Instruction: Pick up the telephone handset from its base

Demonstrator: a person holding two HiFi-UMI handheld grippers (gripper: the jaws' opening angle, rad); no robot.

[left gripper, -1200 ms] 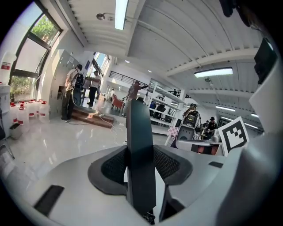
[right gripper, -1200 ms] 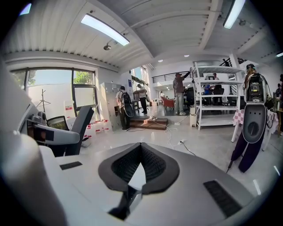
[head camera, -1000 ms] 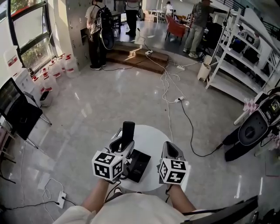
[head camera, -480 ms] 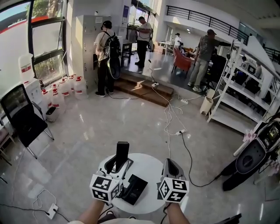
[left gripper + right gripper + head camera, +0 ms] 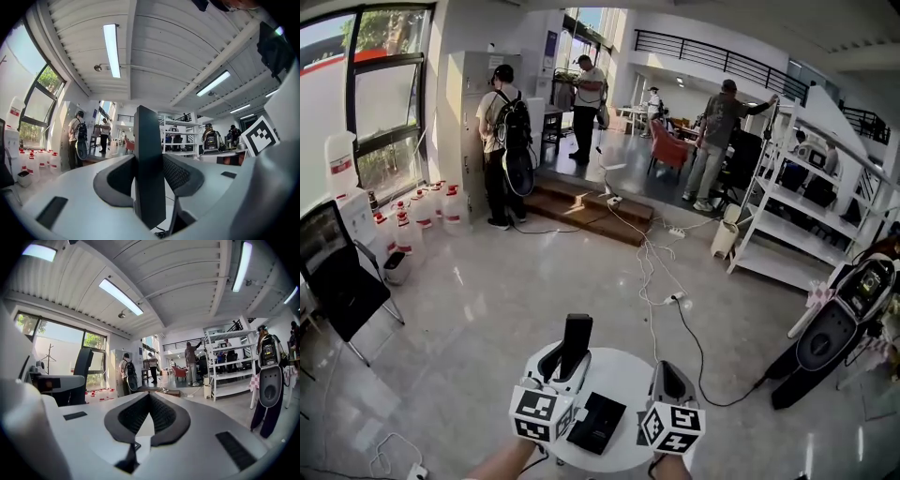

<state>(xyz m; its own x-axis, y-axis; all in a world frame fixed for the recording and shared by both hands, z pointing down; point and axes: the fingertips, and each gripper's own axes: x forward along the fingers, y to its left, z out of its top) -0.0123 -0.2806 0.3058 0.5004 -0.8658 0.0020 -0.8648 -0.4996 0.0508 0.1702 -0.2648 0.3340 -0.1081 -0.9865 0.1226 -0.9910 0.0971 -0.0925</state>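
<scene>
The handset [image 5: 577, 339] looks matt black plastic, the round table [image 5: 623, 375] smooth white (floor [image 5: 487, 281] glossy, mirror-like).

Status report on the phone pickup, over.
Left tongs shut on the handset. Right tongs shut, empty. Handset off its base, which sits on the white table. Nothing in the way.

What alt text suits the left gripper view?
The left gripper clamps a black telephone handset upright between its jaws. Far behind are a person wearing a backpack and white shelving.
</scene>
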